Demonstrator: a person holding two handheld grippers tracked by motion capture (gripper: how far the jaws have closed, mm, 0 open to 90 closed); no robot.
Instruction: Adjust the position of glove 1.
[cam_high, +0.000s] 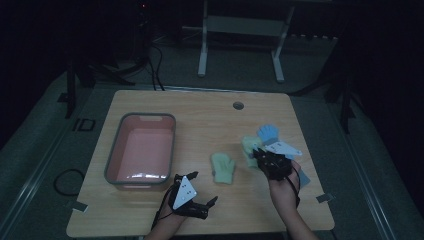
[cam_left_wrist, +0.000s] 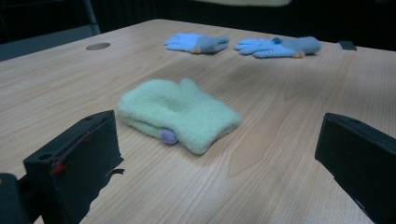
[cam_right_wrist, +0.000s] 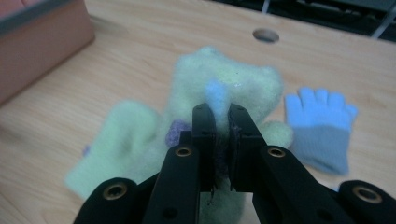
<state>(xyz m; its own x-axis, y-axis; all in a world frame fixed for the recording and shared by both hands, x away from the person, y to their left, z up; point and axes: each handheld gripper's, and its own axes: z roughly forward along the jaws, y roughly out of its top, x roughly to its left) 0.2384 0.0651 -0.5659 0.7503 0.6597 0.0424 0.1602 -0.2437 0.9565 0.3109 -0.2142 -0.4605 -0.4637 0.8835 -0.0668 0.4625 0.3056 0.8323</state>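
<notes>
Green fuzzy mitten (cam_right_wrist: 233, 88) pinched between closed jaws of right gripper (cam_right_wrist: 222, 122), lifted off wooden table (cam_high: 210, 110), likely bound for pink plastic tub (cam_high: 116, 145). Matching green mitten (cam_left_wrist: 180, 114) lies flat ahead of left gripper (cam_left_wrist: 219, 154), jaws apart, waiting.

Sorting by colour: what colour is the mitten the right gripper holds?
Pale green mitten, clearest in the right gripper view.
</notes>
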